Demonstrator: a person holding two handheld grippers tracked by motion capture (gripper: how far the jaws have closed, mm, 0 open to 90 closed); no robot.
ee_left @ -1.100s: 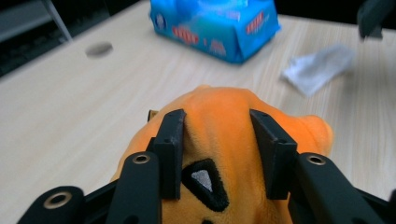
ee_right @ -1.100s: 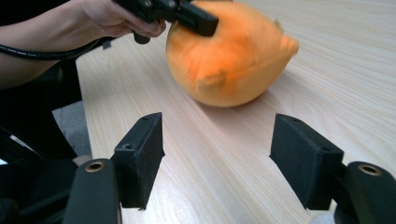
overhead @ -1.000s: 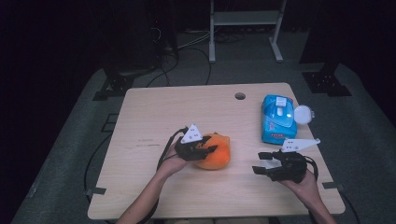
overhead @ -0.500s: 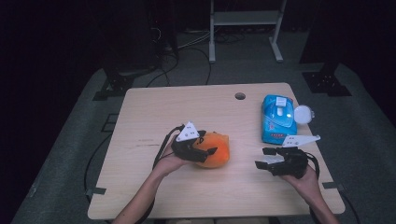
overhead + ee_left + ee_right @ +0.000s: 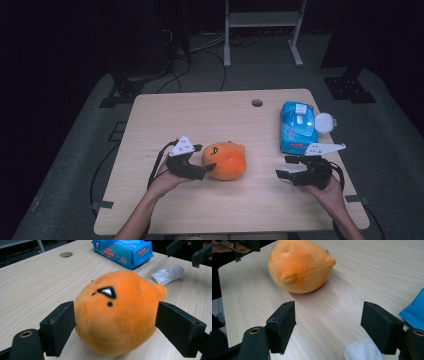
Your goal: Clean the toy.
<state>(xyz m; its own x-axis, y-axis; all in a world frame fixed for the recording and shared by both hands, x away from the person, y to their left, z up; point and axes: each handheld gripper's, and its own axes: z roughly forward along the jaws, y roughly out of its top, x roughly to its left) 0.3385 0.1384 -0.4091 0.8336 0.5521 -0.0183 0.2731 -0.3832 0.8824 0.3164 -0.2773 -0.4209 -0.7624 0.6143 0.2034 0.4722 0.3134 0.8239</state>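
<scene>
A blue wipes pack (image 5: 297,127) lies flat on the table (image 5: 165,120), to the right of and a little beyond the orange plush toy (image 5: 225,160); its white flap on top is shut, so its contents are hidden, and the print on its label is too small to read. A round white lid (image 5: 325,121) lies just beside the pack's right edge. A crumpled white tissue (image 5: 167,274) rests on the table right of the toy, below the pack; in the right gripper view it is cut off at the bottom edge. The toy is a rounded, fuzzy orange shape with a small black-and-white eye patch and a stubby point at one end, lying near the table's middle. The left gripper (image 5: 206,157) is spread wide around the toy's left side, jaws on either side, apart from it. The right gripper (image 5: 286,167) hovers open, well right of the toy, holding nothing.
</scene>
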